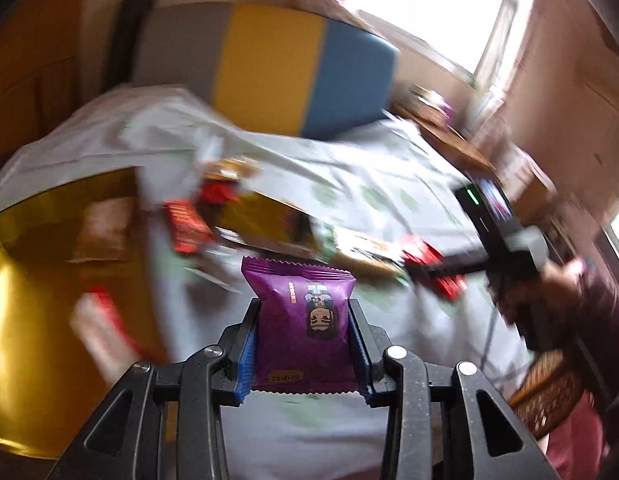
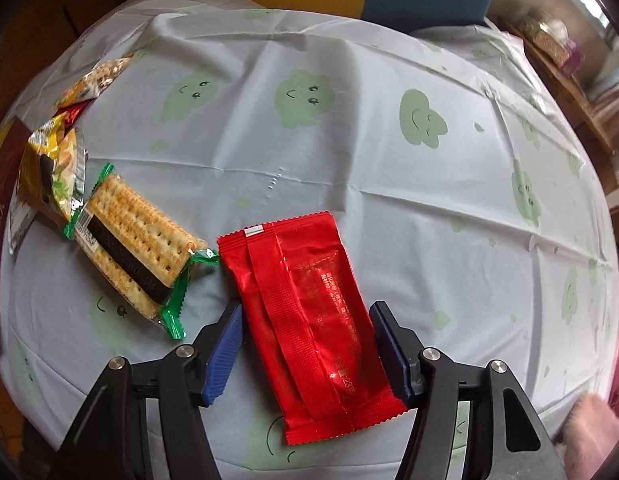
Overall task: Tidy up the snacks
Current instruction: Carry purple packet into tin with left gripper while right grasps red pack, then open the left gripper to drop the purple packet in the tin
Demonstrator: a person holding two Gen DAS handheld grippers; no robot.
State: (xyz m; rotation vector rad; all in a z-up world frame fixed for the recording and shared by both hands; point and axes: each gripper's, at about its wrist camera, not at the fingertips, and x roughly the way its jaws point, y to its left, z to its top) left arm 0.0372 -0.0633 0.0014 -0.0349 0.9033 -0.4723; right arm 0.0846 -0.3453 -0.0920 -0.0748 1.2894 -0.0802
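1. Clamping a purple foil snack packet [image 1: 305, 320] between both pads, the left jaws [image 1: 305, 344] hold it above the desk [image 1: 389, 200].
2. Right jaws [image 2: 309, 344] stand open around a red foil snack packet [image 2: 309, 320] lying flat on the desk; the left pad is clear of it.

Red packet [image 2: 313, 320]: small white print, unreadable; none legible.

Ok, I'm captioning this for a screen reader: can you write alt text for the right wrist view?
A red snack packet lies flat on a pale tablecloth with green smiley shapes, between the open fingers of the right gripper, which do not press on it. To its left lies a clear-wrapped cracker pack, with more wrapped snacks beyond.
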